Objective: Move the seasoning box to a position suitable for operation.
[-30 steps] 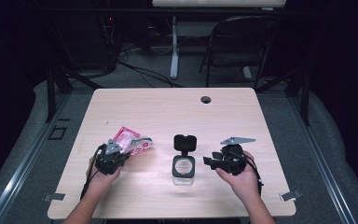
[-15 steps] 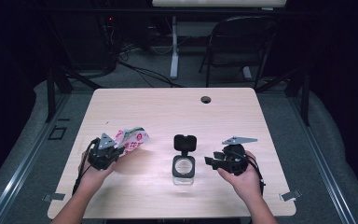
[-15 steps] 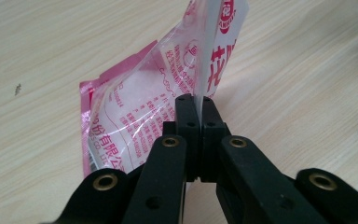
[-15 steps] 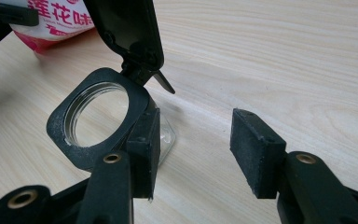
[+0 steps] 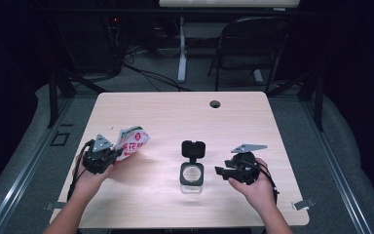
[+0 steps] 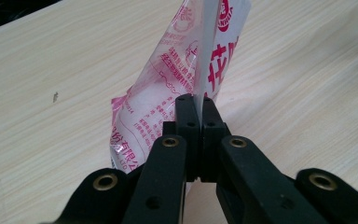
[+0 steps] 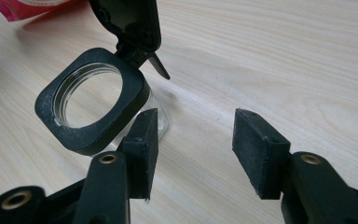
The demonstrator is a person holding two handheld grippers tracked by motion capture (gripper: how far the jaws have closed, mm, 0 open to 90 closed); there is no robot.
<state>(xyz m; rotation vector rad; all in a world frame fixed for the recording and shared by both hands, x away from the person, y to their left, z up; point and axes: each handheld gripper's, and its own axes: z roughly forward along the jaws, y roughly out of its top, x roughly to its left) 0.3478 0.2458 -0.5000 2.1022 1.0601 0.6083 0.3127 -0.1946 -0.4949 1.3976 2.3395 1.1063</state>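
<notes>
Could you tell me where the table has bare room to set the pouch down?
The whole far half of the table is bare up to the small hole. Bare wood also lies between the pouch and the open jar. It is crowded around the jar, near the right gripper.

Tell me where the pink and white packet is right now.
In the high view the packet is at the table's left side, pinched in the left gripper, well left of the open-lidded jar.

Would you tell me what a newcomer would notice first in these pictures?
A pink-and-white printed packet stands out at the table's left, pinched in the left gripper. At the middle sits a clear jar with its black flip lid open, the open right gripper beside it.
</notes>
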